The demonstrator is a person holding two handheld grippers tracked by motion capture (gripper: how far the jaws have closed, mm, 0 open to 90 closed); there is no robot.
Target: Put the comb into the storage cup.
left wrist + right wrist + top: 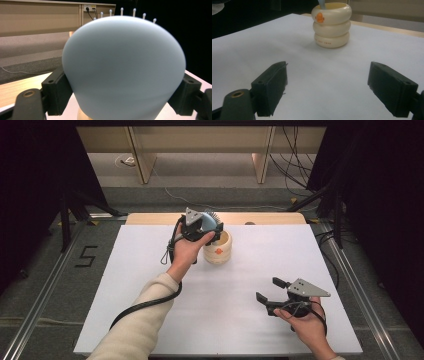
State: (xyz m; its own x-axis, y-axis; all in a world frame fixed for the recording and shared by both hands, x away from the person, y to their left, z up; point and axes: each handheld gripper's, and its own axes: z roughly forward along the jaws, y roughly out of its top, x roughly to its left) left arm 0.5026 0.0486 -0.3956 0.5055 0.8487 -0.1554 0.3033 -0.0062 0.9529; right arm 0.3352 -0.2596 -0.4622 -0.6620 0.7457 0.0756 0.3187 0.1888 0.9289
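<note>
Left gripper (204, 231) was at the far middle of the table (150, 270), right above the cup (218, 248). Its jaws were clamped on the brush (123, 67): pale blue head wedged between both pads, bristle tips poking out over the top, handle end down in the cup's mouth. Right gripper (270, 292) sat near the front right of the table, jaws wide open, holding nothing, pointed at the cup (331, 25), well apart from it. Cup stood upright on the white sheet.
</note>
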